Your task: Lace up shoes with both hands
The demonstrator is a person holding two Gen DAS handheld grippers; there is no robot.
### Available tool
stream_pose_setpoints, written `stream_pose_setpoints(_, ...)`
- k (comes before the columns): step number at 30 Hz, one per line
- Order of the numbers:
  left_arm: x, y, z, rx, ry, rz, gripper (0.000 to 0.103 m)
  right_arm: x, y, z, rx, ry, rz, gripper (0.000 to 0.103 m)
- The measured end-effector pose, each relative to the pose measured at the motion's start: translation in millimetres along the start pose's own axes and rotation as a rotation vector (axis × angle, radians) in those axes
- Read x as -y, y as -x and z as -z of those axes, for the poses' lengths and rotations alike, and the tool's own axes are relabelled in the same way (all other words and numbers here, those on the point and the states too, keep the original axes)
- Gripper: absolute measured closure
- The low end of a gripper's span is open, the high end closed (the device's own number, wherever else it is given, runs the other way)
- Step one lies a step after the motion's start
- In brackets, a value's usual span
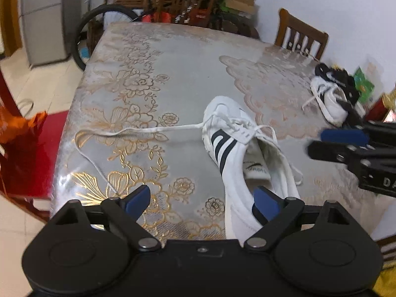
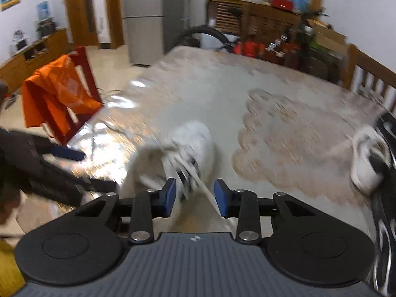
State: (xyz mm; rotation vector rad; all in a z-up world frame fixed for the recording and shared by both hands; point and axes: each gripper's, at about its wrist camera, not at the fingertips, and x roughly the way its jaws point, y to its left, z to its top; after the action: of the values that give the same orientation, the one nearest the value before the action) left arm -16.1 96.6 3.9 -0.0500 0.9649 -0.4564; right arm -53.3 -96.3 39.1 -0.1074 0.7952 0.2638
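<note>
Left wrist view: the left gripper stands wide apart over the heel of the white shoe, gripping nothing (its right pad sits at the heel opening, contact uncertain). The right gripper is at a narrow gap with a loose white lace running between the pads, not visibly pinched. The shoe lies on the floral tablecloth, bearing three dark stripes; its insole print is unreadable.
</note>
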Motion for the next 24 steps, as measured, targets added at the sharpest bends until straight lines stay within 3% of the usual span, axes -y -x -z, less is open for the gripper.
stream_pose_setpoints(3,8.5,-1.8,1.9,0.004,-0.029,0.010,0.013,-14.5,-20.2,-22.1,0.003,0.114,-0.077,0.072)
stream_pose_setpoints(7,21.3,-4.9,2.0,0.008,-0.086,-0.002,0.013,-34.0,-55.8,-38.7,-0.046,0.316,-0.103,0.088)
stream_pose_setpoints(15,24.8,-18.7,-0.4,-0.018,-0.095,-0.017,0.012,-42.7,-92.6,-45.4,-0.171,0.487,-0.141,0.090)
stream_pose_setpoints(17,23.9,-21.8,-0.8,-0.027,-0.092,-0.019,0.010,-44.4,-91.1,-43.9,-0.170,0.505,-0.158,0.099)
stream_pose_setpoints(20,23.8,-27.1,-1.4,-0.043,-0.099,-0.021,0.008,-35.0,-77.4,-53.3,-0.117,0.413,-0.181,0.102)
stream_pose_setpoints(24,23.0,-37.1,-2.6,-0.075,-0.099,-0.014,0.008,7.2,-27.1,-99.0,0.049,0.007,-0.451,0.101)
